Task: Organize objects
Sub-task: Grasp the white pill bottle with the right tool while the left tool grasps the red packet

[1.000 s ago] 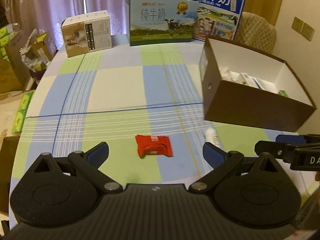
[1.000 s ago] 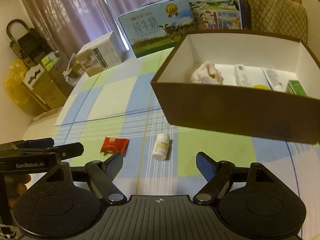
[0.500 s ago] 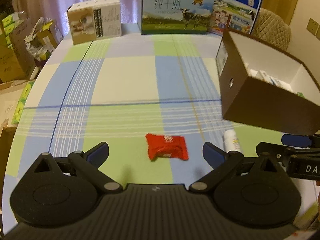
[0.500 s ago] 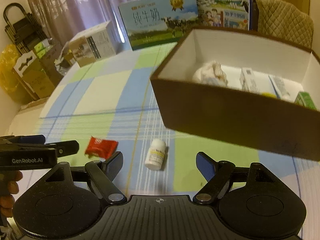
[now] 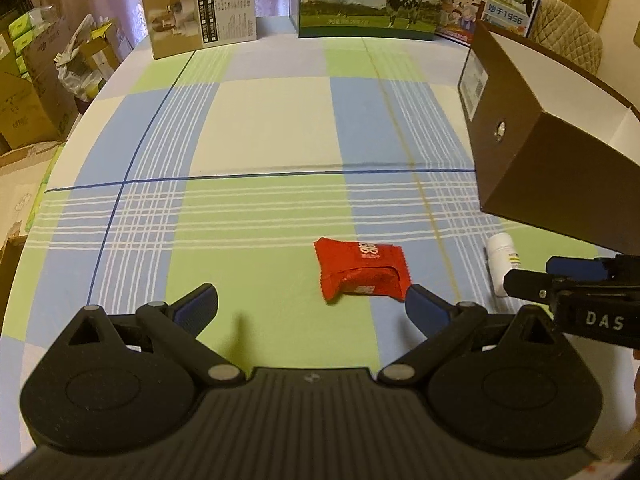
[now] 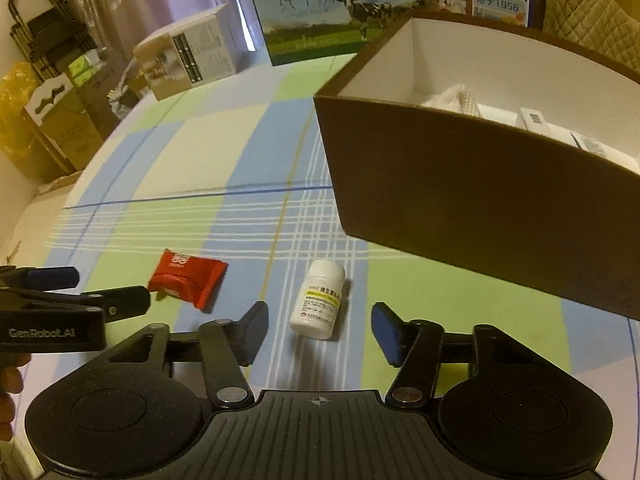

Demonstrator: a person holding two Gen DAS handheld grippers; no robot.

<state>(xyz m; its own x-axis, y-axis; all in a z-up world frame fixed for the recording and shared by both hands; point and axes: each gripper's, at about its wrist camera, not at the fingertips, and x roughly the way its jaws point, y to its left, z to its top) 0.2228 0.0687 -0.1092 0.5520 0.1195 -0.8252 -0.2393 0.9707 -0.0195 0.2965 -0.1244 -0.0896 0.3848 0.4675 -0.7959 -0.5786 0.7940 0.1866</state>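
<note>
Approaching two loose items, both grippers spread

Left gripper (image 5: 308,304) has its jaws apart, holding nothing; the red foil snack packet (image 5: 362,270) lies flat on the checked tablecloth (image 5: 260,128), just beyond its right fingertip (image 5: 424,306). Right gripper (image 6: 320,330) also stands apart, with the small white plastic pill bottle (image 6: 320,300) lying on its side between its tips, untouched. Brown cardboard box (image 6: 460,200) sits near, behind the bottle.
</note>
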